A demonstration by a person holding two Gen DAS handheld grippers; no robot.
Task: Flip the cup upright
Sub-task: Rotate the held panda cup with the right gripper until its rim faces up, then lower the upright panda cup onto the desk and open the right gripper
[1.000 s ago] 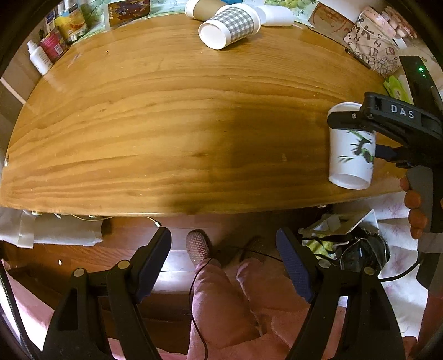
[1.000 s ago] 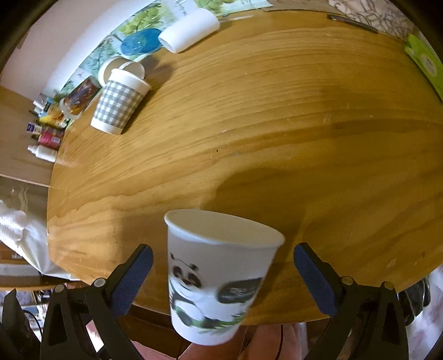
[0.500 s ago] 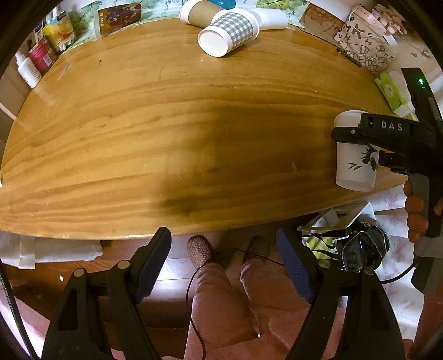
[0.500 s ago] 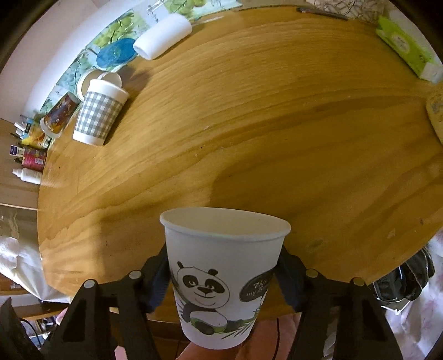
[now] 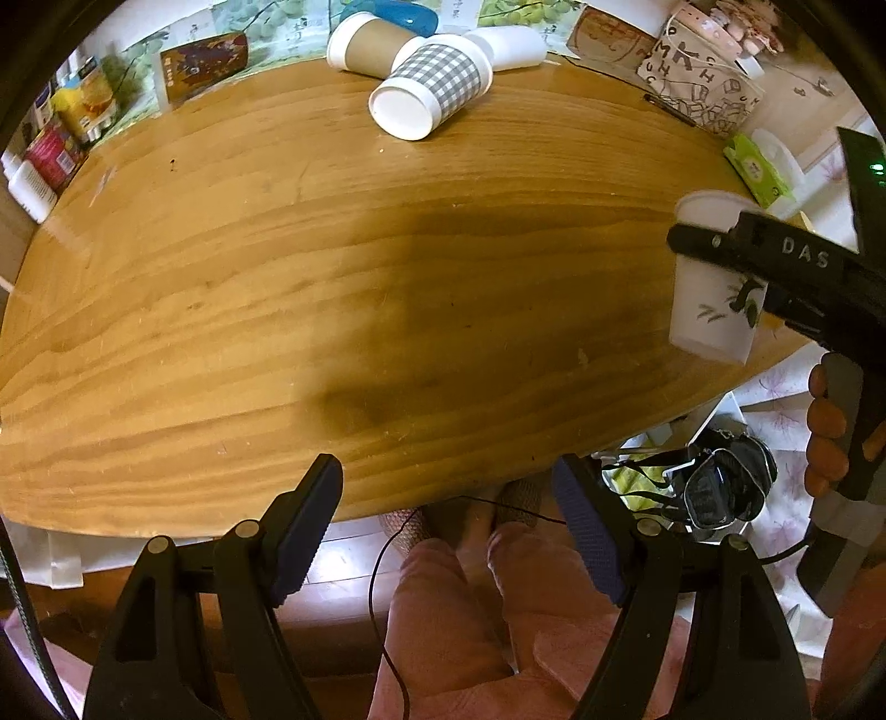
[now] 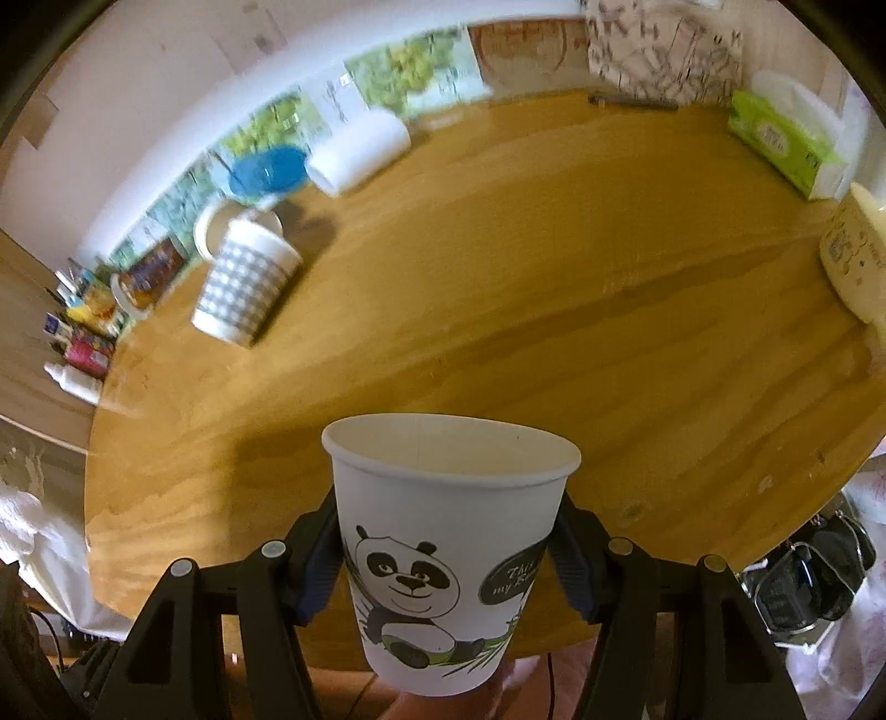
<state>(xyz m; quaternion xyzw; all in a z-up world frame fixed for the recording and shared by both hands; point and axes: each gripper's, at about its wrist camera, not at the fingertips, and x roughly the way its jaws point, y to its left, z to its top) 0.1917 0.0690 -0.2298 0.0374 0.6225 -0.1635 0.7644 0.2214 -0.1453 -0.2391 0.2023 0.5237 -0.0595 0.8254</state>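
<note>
A white paper cup with a panda print [image 6: 443,565] stands mouth-up between my right gripper's fingers. My right gripper [image 6: 446,559] is shut on it and holds it over the near edge of the round wooden table [image 6: 554,310]. In the left wrist view the same cup [image 5: 711,299] hangs in the right gripper at the table's right edge. My left gripper [image 5: 448,531] is open and empty, held off the table's near edge above a person's lap.
A grey checked cup [image 5: 429,83] lies on its side at the far edge, beside a brown cup [image 5: 368,44] and a white cup [image 5: 509,47]. A green tissue box [image 6: 786,141] and a patterned bag [image 5: 703,88] sit at the right. Small bottles [image 6: 77,354] line the left.
My right gripper closed on the panda cup, then tilted up and forward with it. The left gripper moved a little nearer the table and stayed open.
</note>
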